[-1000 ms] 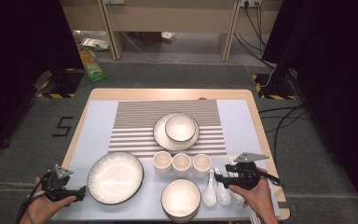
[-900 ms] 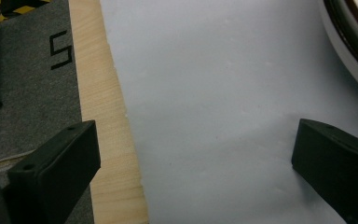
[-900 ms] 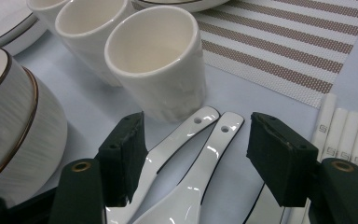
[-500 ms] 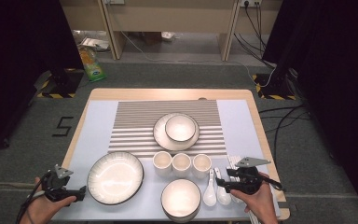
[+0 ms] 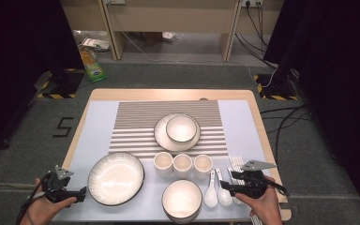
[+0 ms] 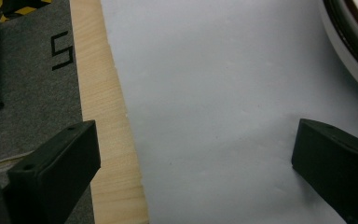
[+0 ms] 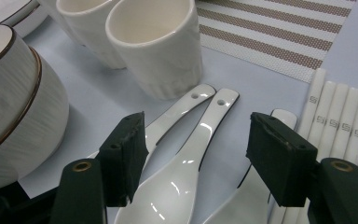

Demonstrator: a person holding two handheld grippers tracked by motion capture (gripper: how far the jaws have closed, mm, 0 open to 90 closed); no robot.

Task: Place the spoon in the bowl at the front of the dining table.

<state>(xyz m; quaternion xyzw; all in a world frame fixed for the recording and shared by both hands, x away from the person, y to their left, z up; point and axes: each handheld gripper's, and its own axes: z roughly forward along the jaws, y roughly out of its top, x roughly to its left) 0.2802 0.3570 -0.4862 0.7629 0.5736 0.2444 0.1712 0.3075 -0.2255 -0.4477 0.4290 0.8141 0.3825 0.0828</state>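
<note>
Black jaws of the right tongs point(image 7: 193, 158) stand spread over the middle white spoon point(image 7: 186, 172) at the lower centre of their own view, having crept from the frame's right toward the spoons point(image 5: 218, 190) since a second ago, so a pick-up looks close. Spread too, the left tongs point(image 6: 191, 158) idle over bare blue mat point(image 6: 205, 93); the high view adds the big plate point(image 5: 116, 178) beside them.
</note>
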